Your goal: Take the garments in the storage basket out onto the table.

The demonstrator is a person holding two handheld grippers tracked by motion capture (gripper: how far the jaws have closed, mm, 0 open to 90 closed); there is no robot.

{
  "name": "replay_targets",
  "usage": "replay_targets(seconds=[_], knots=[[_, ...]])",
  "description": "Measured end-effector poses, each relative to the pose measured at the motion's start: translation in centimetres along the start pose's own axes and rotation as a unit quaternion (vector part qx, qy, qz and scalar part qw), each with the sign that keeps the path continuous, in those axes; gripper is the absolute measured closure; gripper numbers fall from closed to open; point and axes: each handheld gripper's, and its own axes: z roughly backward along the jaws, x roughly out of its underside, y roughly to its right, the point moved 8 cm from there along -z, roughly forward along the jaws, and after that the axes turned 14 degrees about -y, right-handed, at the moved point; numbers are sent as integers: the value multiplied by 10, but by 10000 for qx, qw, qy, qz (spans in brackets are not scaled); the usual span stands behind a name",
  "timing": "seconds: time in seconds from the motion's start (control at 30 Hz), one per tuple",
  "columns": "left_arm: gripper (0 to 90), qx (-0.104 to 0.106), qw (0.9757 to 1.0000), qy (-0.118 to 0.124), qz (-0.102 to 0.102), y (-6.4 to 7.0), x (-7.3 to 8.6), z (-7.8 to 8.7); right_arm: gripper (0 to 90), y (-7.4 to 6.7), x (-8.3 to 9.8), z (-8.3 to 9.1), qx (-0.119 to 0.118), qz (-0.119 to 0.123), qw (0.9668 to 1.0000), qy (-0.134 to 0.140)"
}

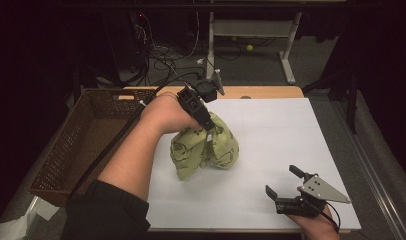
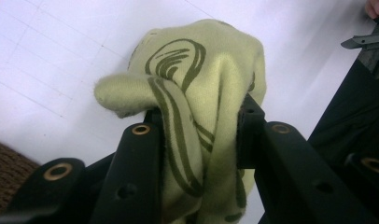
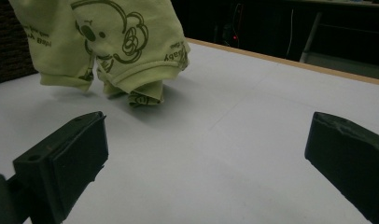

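Note:
A light green garment [image 1: 205,146] with dark green printed drawings hangs bunched over the middle of the white table [image 1: 271,130], its lower folds touching the surface. My left gripper [image 1: 209,131] points down from above and is shut on the top of the bundle. In the left gripper view the cloth [image 2: 201,93] is squeezed between the two black jaws. My right gripper [image 1: 282,180] rests near the table's front right edge, open, with nothing between its jaws. In the right gripper view the garment [image 3: 113,46] hangs at the upper left, well beyond the open gripper [image 3: 204,149].
A brown wicker basket [image 1: 86,135] stands along the table's left edge. Behind the table are cables and a metal frame [image 1: 251,35] on the floor. White table surface lies between the garment and the right gripper.

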Motion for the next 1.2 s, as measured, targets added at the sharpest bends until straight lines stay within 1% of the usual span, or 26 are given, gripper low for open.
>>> replay_targets(seconds=[0.13, 0.2, 0.27, 0.33, 0.4, 0.47, 0.5, 0.57, 0.67, 0.73, 0.83, 0.93, 1.0, 1.07, 1.1, 1.17, 1.2], knots=[[660, 12, 10000, 25, 0, 0, -3, -9, 1, 0, 0, 0, 5, -4, 10000, -13], [660, 9, 10000, 36, -16, 0, -4, -11, 0, 0, 0, -1, 7, 6, 10000, -12], [659, -53, 9999, 129, -88, 0, -8, -16, 0, 0, 0, 0, 9, 4, 10000, -29], [659, -85, 9998, 151, -123, 0, -11, -21, 0, 0, 0, 0, 32, 32, 10000, -40], [659, -175, 9995, 210, -183, -1, -15, -29, 0, 1, 1, 0, 49, 15, 10000, -54], [660, -152, 9995, 189, -195, -1, -18, -35, 0, 1, 1, 0, 51, 12, 10000, -48], [659, -165, 9995, 183, -203, 0, -20, -38, 0, 3, 2, 1, 120, -2, 9999, -119], [659, -157, 9995, 192, -212, 1, -23, -42, 0, 3, 2, 1, 107, -2, 9999, -86], [659, -249, 9992, 236, -216, 0, -27, -47, 0, 3, 2, 1, 99, 12, 9999, -82], [654, -331, 9991, 199, -180, -1, -29, -52, 0, 2, 2, 0, 49, 23, 10000, -51], [650, -326, 9992, 193, -159, -2, -31, -59, 0, 1, 2, 0, 53, 61, 10000, -54], [646, -365, 9990, 218, -117, -2, -34, -69, 0, 1, 2, 0, 21, 25, 10000, -62], [643, -345, 9991, 244, -100, -2, -36, -75, 0, 1, 1, -1, 47, 3, 10000, -60], [632, -362, 9990, 262, -69, -3, -37, -81, 1, 0, 1, -2, 21, 55, 10000, -62], [632, -369, 9990, 248, -53, -4, -37, -85, 1, 0, 3, -2, 56, 81, 9998, -147], [614, -326, 9992, 225, 9, -6, -38, -94, 0, 0, 2, -2, 52, 88, 9999, -139], [614, -311, 9993, 203, 16, -7, -38, -98, 1, 0, 2, -2, 51, 35, 9999, -122]])
